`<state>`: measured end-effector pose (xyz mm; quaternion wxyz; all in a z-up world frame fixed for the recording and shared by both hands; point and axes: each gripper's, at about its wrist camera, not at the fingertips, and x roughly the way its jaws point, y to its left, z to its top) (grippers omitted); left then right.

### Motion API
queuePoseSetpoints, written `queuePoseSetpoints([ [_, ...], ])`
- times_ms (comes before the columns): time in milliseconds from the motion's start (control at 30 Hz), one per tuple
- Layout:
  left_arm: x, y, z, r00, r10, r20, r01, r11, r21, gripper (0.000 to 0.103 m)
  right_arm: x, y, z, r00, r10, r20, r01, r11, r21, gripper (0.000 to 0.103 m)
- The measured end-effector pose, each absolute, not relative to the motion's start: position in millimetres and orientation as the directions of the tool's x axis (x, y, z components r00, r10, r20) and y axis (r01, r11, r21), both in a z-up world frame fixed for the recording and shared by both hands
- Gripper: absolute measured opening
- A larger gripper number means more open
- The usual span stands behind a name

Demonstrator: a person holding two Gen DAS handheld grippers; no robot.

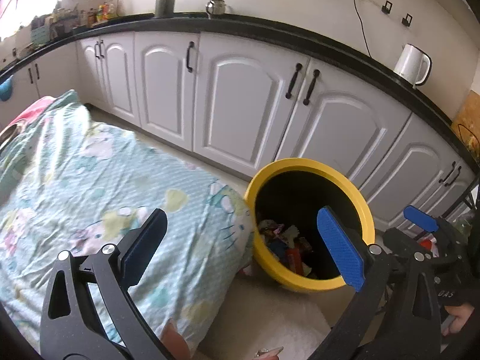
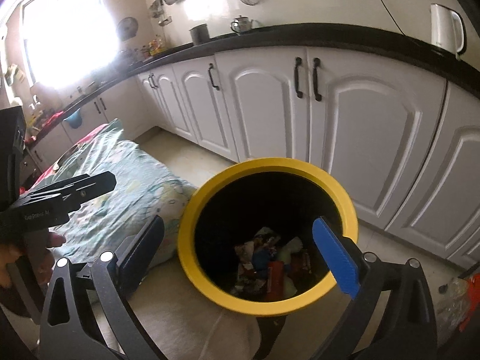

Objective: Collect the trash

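Observation:
A yellow bin (image 1: 312, 168) with a black inside stands on the floor before the white cabinets; it also shows in the right wrist view (image 2: 270, 166). Several crumpled wrappers (image 1: 288, 246) lie in its bottom, also in the right wrist view (image 2: 270, 264). My left gripper (image 1: 243, 246) is open and empty, left of and above the bin, over the bed's edge. My right gripper (image 2: 240, 252) is open and empty, right above the bin's mouth. The right gripper shows at the left wrist view's right edge (image 1: 420, 219). The left gripper shows at the right wrist view's left (image 2: 69, 195).
A bed with a teal patterned sheet (image 1: 99, 180) lies left of the bin, touching it. White cabinets (image 1: 240, 105) under a black counter run behind. A white kettle (image 1: 412, 64) stands on the counter. A clear plastic bag with something red (image 2: 459, 297) lies on the floor at right.

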<state>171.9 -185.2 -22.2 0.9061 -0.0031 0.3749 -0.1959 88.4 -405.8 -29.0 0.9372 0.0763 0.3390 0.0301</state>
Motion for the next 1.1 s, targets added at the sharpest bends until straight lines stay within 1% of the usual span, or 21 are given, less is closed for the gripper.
queuePoseSetpoints([
  [333, 134.6, -148.1, -12.3, 0.693, -0.316, -0.648, 0.320, 0.940, -0.116, 0.092, 66.9, -368.9, -18.5, 0.790, 0.096, -0.606, -0.038, 0.993, 0.108, 0.097],
  [533, 110.3, -130.5, -4.6, 0.741, -0.284, -0.608, 0.292, 0.952, -0.088, 0.092, 49.9, -348.4, -18.1, 0.800, 0.106, -0.591, -0.063, 0.994, 0.093, 0.097],
  [767, 82.3, -113.2, 2.0, 0.795, -0.266, -0.545, 0.270, 0.960, -0.075, 0.092, 30.1, -335.6, -9.6, 0.846, 0.092, -0.525, -0.063, 0.995, 0.072, 0.097],
  [1100, 51.4, -104.0, -1.4, 0.848, -0.242, -0.471, 0.242, 0.968, -0.063, 0.092, 9.0, -316.9, -7.1, 0.915, 0.083, -0.395, -0.075, 0.997, 0.037, 0.097],
])
